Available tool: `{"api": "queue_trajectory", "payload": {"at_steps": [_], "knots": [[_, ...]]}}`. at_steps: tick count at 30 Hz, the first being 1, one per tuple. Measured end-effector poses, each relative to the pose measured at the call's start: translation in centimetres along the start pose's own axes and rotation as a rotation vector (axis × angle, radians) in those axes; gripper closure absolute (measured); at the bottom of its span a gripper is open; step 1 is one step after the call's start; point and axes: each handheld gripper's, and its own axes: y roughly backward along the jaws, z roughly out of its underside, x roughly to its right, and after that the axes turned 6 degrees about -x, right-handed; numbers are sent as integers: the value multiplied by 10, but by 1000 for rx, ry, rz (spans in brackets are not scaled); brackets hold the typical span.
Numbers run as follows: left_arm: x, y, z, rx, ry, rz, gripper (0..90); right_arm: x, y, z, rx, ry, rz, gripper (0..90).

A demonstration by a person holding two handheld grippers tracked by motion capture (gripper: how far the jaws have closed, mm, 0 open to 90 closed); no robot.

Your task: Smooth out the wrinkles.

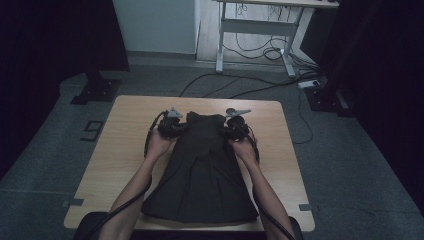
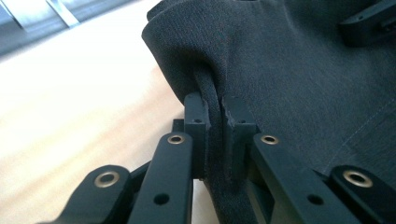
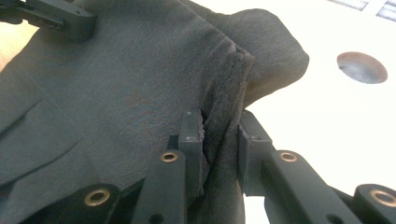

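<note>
Pinching the dark garment (image 1: 202,170) at its two far corners, I have both tools clamped on cloth: the left gripper (image 2: 213,116) bites a rolled edge of the fabric, and the right gripper (image 3: 220,135) bites a bunched fold on the opposite side. The garment lies along the middle of the wooden table (image 1: 125,145), its wide hem toward my edge and its narrow end at the far side between my hands.

I judge it light and thoroughly limp; it sags and folds wherever it is unsupported, so a single grip would let it droop into a heap. The weave looks matte and slightly grainy, so I expect little slipping between the pads. The hemmed, doubled edge is the best place to hold, since it gives the jaws thickness to bite.

From the high view I see the whole flared outline and how evenly my hands sit at either side. The gripper views give what that one cannot: the cloth actually squeezed between the pads, and a round hole (image 3: 362,67) in the tabletop just past the right corner.
</note>
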Motion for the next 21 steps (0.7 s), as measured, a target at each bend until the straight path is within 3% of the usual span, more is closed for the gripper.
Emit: {"api": "queue_trajectory", "payload": {"at_steps": [4, 6, 8, 10, 14, 16, 19, 21], "knots": [[-10, 13, -26, 49, 0, -1, 816, 10, 12, -23, 40, -2, 9, 752], [-13, 25, -39, 92, -4, -4, 816, 13, 24, -36, 85, 2, 13, 752], [-12, 45, -52, 179, -10, -8, 817, 12, 41, -48, 138, 9, 17, 752], [-8, 54, -53, 206, -24, -8, 817, 8, 56, -53, 182, 20, 12, 752], [8, 65, -32, 214, -67, 7, 817, -11, 74, -36, 198, 77, -1, 752], [12, 67, -24, 219, -66, 21, 816, -18, 78, -20, 204, 78, -26, 752], [34, 74, 4, 202, -121, 22, 816, -30, 81, 3, 197, 83, -54, 752], [37, 76, 8, 195, -129, 25, 814, -37, 82, 15, 185, 86, -67, 753]]}}
